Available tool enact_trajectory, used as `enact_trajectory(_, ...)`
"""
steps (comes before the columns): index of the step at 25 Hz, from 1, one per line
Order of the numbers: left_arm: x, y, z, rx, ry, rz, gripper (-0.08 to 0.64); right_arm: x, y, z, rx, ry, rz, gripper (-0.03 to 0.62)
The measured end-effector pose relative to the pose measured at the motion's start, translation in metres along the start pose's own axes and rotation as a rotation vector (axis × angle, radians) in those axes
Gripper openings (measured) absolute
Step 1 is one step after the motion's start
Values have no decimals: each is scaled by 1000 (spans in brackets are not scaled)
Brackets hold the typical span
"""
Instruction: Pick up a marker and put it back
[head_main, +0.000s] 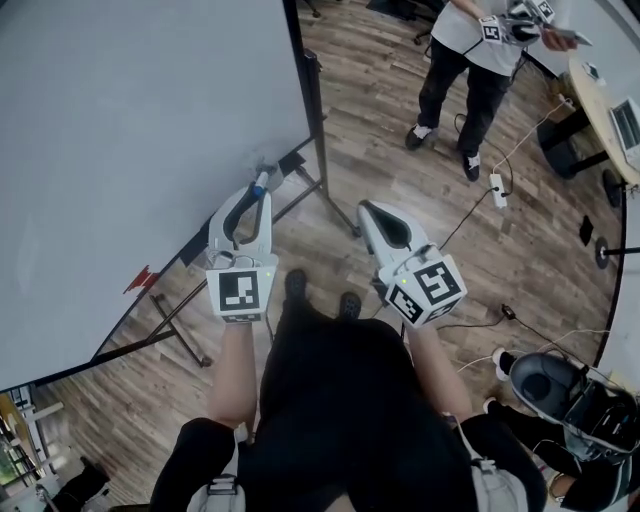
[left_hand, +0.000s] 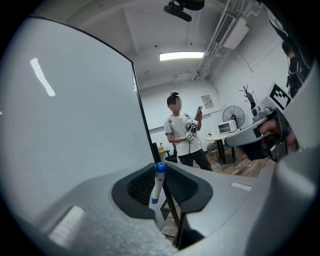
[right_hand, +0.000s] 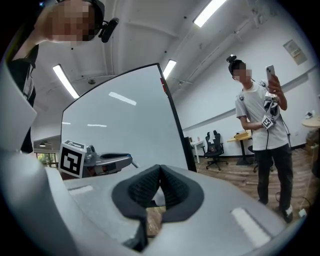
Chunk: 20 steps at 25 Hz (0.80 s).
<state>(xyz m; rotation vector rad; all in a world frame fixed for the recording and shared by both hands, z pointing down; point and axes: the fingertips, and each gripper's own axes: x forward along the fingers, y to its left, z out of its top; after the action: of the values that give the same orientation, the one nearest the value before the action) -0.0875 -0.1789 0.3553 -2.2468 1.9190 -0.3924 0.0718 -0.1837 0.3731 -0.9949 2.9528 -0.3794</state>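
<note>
The right gripper (right_hand: 160, 172) has its dark padded fingers (right_hand: 141, 192) pressed tip to tip with nothing between them, and beyond them stand a whiteboard (right_hand: 125, 125), the left gripper (right_hand: 127, 159) with its patterned cube at the left, and a person (right_hand: 262, 135) holding up a phone (right_hand: 270, 71) at the right.

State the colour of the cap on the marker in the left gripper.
Blue cap on the marker; clearest in left gripper view.

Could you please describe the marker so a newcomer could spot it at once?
Find the big whiteboard on its stand at the left. Just in front of it the left gripper is closed on a slim white marker with a blue cap; the right gripper beside it holds nothing.
</note>
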Motion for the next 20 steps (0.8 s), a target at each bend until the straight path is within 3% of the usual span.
enact_trajectory(11,-49,-39,-1,-77,2,19,77,-33,14,-19,-2,18,57,2)
enact_trajectory(20,-99,-39,15,-135,-51,-46,77,-36,65,-16,-24,-4,52,2)
